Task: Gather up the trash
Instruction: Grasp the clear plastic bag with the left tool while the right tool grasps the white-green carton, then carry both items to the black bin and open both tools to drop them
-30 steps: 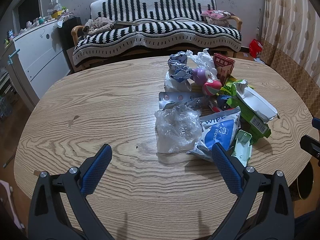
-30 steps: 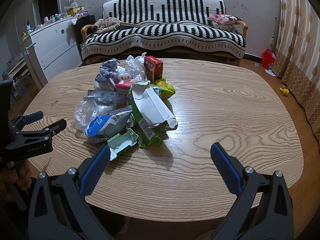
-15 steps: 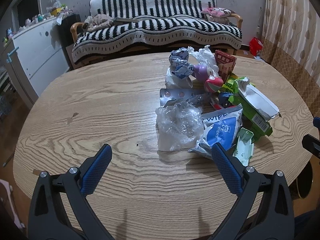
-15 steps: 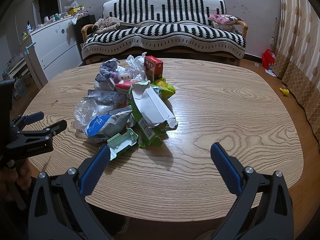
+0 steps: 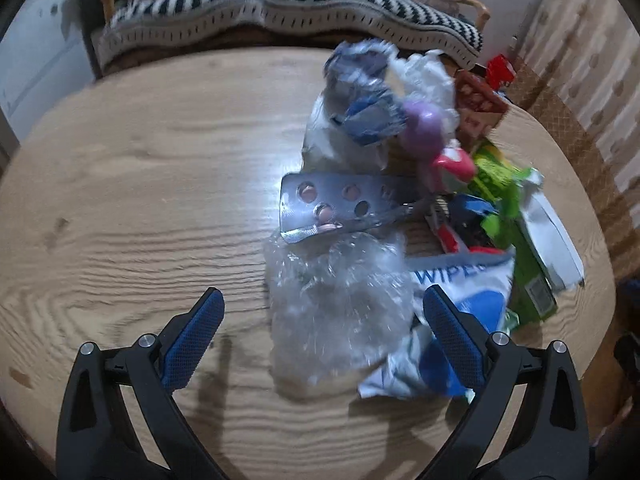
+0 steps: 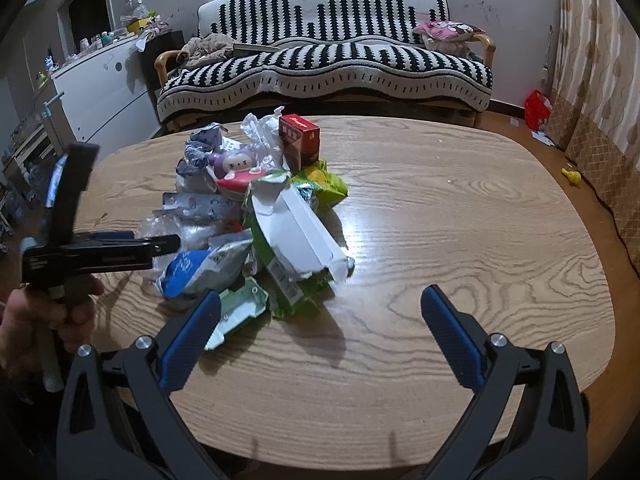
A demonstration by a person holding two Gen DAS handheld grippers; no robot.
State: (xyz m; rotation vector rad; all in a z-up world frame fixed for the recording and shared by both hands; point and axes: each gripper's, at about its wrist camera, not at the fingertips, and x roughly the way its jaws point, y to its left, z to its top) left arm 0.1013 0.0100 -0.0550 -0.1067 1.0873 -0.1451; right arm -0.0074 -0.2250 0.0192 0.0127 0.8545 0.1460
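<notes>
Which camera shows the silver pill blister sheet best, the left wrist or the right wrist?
The left wrist view. There the blister sheet lies near the middle, with its round pockets visible, despite slight motion blur. In the right wrist view it is farther away and foreshortened at the pile's left edge, partly hidden by other trash.

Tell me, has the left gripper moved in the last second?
Yes. The left gripper has pushed forward toward the trash pile: the clear plastic bag now sits between its open fingers, against the fixed table.

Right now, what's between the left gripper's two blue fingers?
In the left wrist view, the crumpled clear plastic bag lies between the left gripper's open fingers, on the wooden table. Nothing is gripped yet.
</notes>
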